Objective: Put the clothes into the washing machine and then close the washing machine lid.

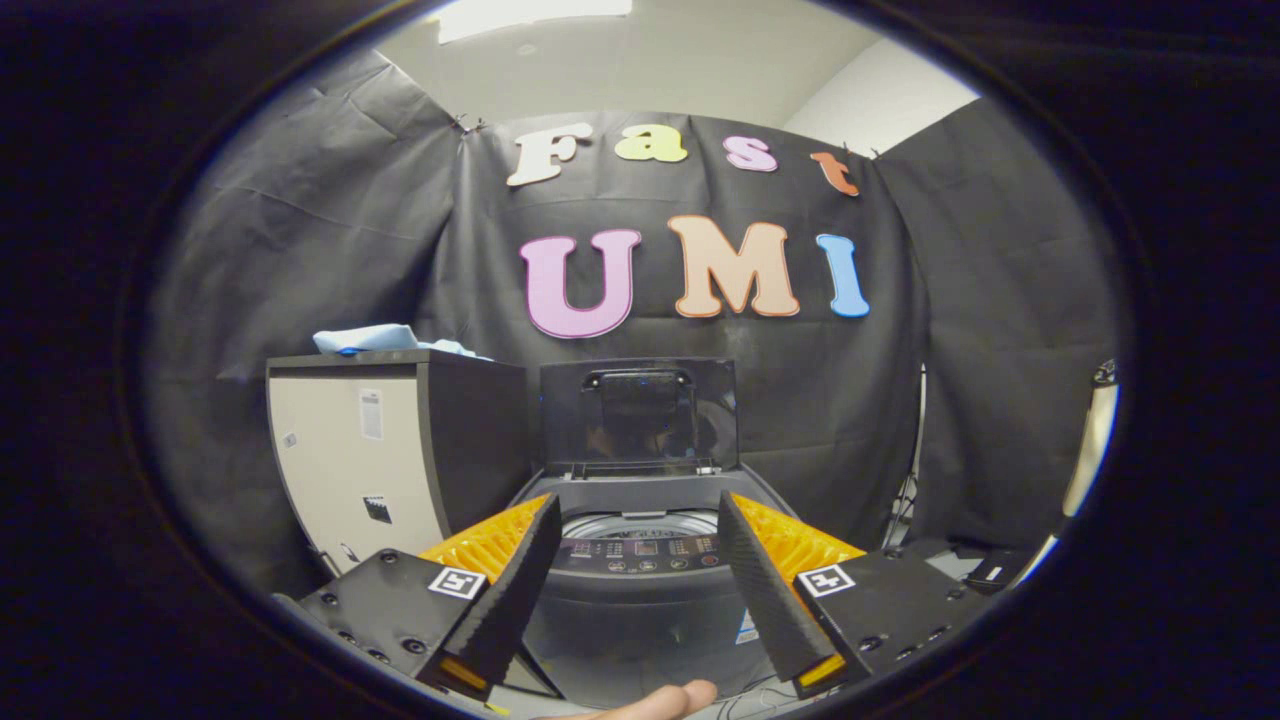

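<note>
**Booth, washer open, claw empty**

Black cloth walls close the booth around you, with a pale ceiling above. Against the back cloth stands the washing machine (pixel 640 590), its lid (pixel 640 415) raised upright so the drum rim shows. Your claw (pixel 640 520) is spread wide and holds nothing; the washer sits between and beyond its fingers (pixel 515 590). Beside the machine stands a dark-and-cream cabinet (pixel 390 455), with the light blue clothes (pixel 375 338) lying on its top. A fingertip (pixel 665 700) shows just below the claw.
</note>
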Demonstrator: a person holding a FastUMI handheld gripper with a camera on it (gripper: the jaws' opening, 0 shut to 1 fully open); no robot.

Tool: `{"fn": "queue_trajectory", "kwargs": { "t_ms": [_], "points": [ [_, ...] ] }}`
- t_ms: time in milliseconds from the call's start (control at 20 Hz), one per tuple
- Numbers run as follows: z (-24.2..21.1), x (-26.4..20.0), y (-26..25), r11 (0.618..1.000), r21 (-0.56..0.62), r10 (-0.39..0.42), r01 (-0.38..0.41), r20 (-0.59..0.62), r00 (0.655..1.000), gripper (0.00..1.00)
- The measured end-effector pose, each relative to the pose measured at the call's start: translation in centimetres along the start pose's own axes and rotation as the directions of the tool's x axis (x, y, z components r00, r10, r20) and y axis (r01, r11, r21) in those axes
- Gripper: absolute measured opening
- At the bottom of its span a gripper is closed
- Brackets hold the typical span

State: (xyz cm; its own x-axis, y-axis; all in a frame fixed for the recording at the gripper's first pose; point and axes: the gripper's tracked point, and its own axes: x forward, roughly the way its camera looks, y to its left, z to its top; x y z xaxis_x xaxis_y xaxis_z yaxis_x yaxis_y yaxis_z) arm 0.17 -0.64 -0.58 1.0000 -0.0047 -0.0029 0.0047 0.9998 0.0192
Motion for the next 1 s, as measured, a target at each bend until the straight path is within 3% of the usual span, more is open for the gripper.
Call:
{"fn": "queue_trajectory", "kwargs": {
  "t_ms": [1000],
  "points": [
    [0.0, -0.16, -0.61, 1.0, -0.006, -0.008, 0.008, -0.001, 1.0, 0.97]
  ]
}}
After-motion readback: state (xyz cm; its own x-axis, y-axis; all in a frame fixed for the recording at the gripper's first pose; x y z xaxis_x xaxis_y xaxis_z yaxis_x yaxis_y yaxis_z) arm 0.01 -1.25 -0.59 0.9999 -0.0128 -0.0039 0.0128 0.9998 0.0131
